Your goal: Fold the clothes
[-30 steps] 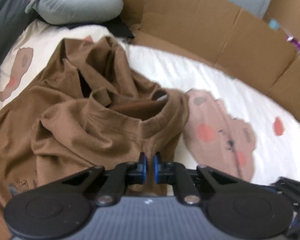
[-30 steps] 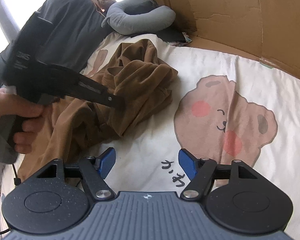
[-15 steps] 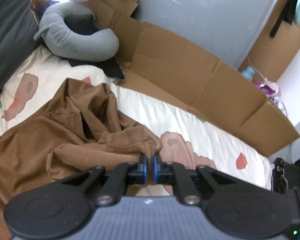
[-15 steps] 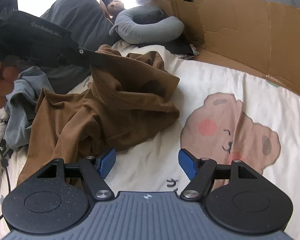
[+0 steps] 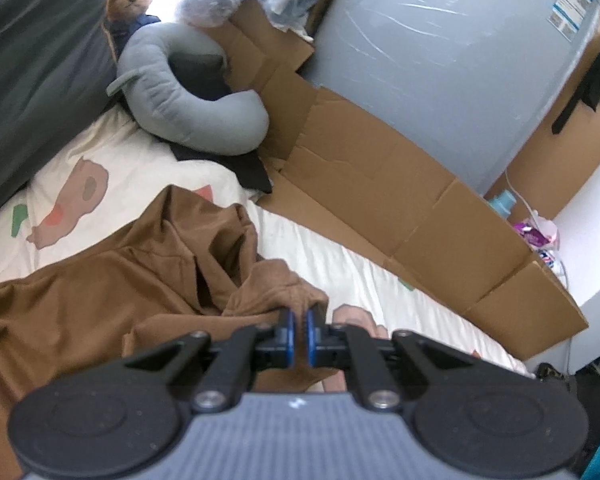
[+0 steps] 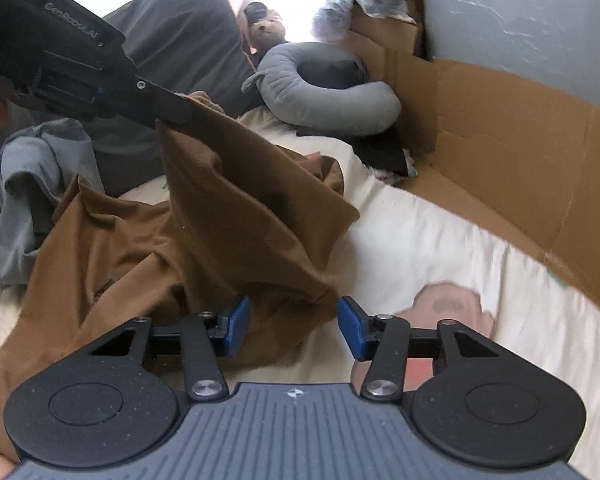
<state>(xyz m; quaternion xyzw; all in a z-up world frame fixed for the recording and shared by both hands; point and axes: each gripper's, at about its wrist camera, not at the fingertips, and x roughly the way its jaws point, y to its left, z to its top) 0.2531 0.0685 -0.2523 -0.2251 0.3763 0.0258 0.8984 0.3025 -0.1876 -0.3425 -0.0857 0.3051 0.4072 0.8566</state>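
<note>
left gripper pinched tight on a bunched fold of the brown garment, blue pads almost together with cloth squeezed between them. seen from the right wrist view, same left gripper up at the top left, lifting a peak of the brown garment clear of the bed, fabric hanging down from its tip in a draped sheet. rest of the cloth spread in a rumpled heap on the white bedsheet, trailing toward the near left edge. right gripper low over the sheet, jaws about half apart and just been closing, lower hem of the hanging cloth lying between the blue pads but not pressed by them. printed pink bear shape on the sheet just beyond the right-hand finger. grey u-shaped pillow at the head of the bed, small teddy bear behind it, dark grey cushion leaning beside. flattened cardboard standing along the far side of the bed. blue-grey clothing bunched at the left, near the brown heap.
</note>
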